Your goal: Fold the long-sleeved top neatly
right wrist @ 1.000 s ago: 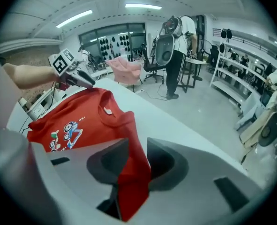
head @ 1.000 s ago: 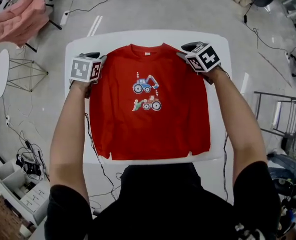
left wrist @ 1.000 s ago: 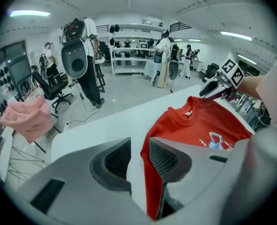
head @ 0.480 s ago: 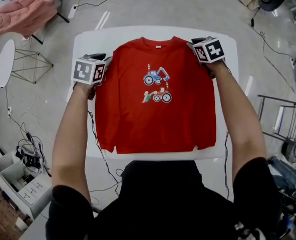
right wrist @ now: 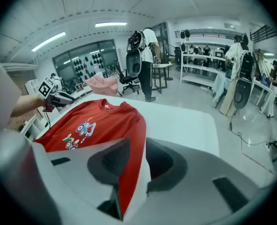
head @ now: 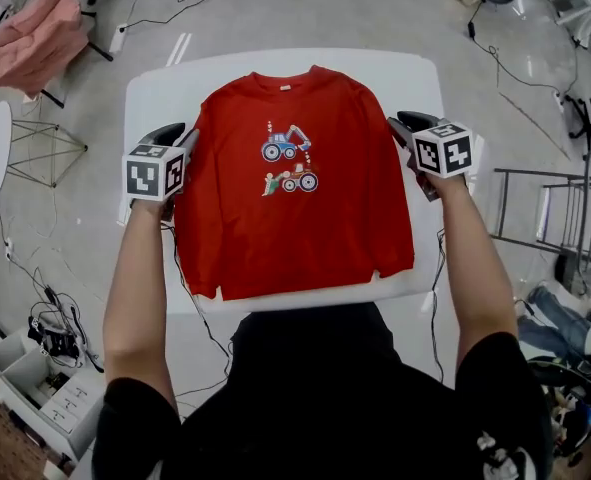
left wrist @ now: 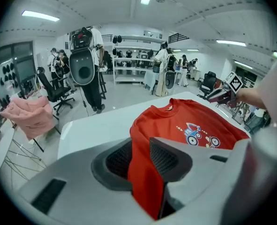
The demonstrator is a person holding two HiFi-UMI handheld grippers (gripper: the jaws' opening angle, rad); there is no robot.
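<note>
Just opening round red top (head: 315,238), left gripper (left wrist: 140,156), right gripper (right wrist: 129,161) jaws; pink cloth (head: 30,38) beyond.

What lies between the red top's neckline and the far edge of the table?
Nothing. The head view shows only a bare strip of white table between the red top at its neckline and that edge.

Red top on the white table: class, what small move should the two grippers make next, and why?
Probably close both grippers on the red top, at its sleeve edges, ready to fold inward. It lies flat and unfolded, print up. The left gripper and right gripper have just been opening their jaws; fabric runs between each pair, not yet pinched.
</note>
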